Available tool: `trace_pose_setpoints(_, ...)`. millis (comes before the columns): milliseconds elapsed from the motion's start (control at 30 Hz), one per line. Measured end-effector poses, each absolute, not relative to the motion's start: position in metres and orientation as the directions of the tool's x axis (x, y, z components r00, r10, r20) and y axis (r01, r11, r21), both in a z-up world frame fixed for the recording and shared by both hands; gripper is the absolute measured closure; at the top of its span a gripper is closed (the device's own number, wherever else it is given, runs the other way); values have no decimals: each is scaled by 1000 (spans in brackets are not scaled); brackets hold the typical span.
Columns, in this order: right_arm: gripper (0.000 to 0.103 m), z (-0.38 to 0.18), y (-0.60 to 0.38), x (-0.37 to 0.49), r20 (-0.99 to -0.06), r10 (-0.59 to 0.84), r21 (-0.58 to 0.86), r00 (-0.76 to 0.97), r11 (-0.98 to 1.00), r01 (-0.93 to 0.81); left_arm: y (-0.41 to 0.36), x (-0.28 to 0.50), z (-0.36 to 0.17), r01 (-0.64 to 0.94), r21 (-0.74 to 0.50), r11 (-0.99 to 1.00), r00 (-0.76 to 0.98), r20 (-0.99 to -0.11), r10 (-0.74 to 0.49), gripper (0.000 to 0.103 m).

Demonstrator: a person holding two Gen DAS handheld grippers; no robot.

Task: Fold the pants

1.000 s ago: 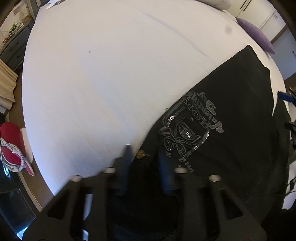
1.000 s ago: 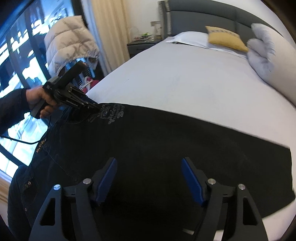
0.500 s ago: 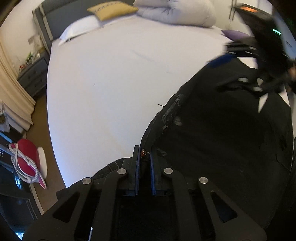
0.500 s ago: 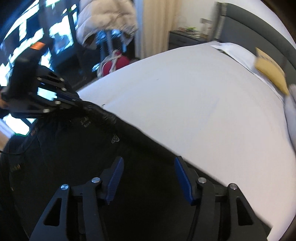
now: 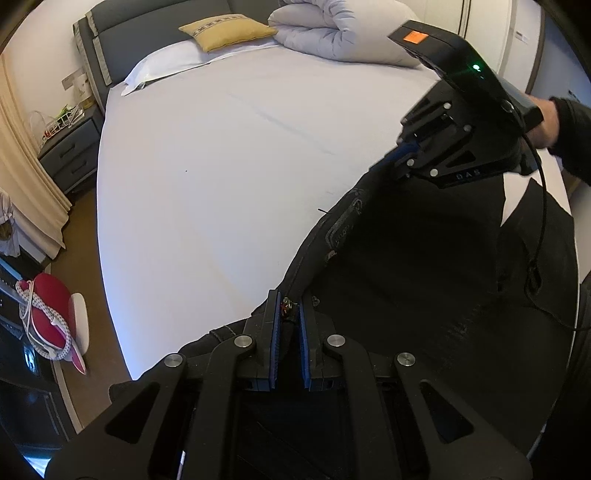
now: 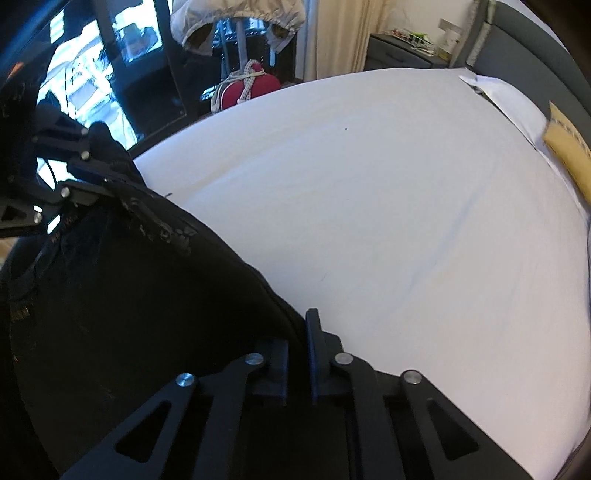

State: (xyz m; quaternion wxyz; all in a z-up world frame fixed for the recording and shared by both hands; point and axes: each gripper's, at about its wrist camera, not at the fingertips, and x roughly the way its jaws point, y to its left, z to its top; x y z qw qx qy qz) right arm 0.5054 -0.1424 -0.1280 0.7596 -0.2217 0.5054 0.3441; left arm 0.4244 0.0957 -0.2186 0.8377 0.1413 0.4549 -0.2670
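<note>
Black pants (image 5: 424,277) lie at the near side of a white bed (image 5: 221,166), their upper edge lifted off the sheet. My left gripper (image 5: 287,299) is shut on that edge, with a small red-orange ornament pinched between its blue pads. My right gripper (image 6: 299,325) is closing its jaws, and the same edge of the pants (image 6: 129,295) runs between them, pressed by the pads. Each gripper shows in the other's view: the right gripper (image 5: 400,153) held by a hand (image 5: 546,122), the left gripper (image 6: 92,177) at the far left. A grey print on the fabric is partly folded under.
A yellow cushion (image 5: 225,31), a white pillow (image 5: 166,66) and a rolled duvet (image 5: 332,33) lie at the head of the bed. A grey nightstand (image 5: 70,147) and a curtain (image 5: 22,192) stand to the left. A red object with white cord (image 5: 48,314) sits on the floor.
The left gripper shut on the pants' edge and lifted it. The right gripper moved to the same edge, and its wide-open jaws came together on the fabric.
</note>
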Motion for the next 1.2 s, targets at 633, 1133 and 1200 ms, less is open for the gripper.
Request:
trace_pose_setpoints(633, 98, -106, -120, 384, -843, 475, 163, 252, 673, -721, 95, 341, -199, 555, -18, 831, 454, -831, -321, 95)
trace_pose_setpoints(1133, 99, -134, -121, 200, -907, 178, -285, 383, 410, -866, 39, 158, -240, 783, 118, 610, 333, -909, -251, 96)
trace_pose_setpoints(1200, 99, -143, -111, 176, -894, 129, -369, 429, 334, -867, 40, 149, -241, 789, 124, 602, 329, -913, -243, 96)
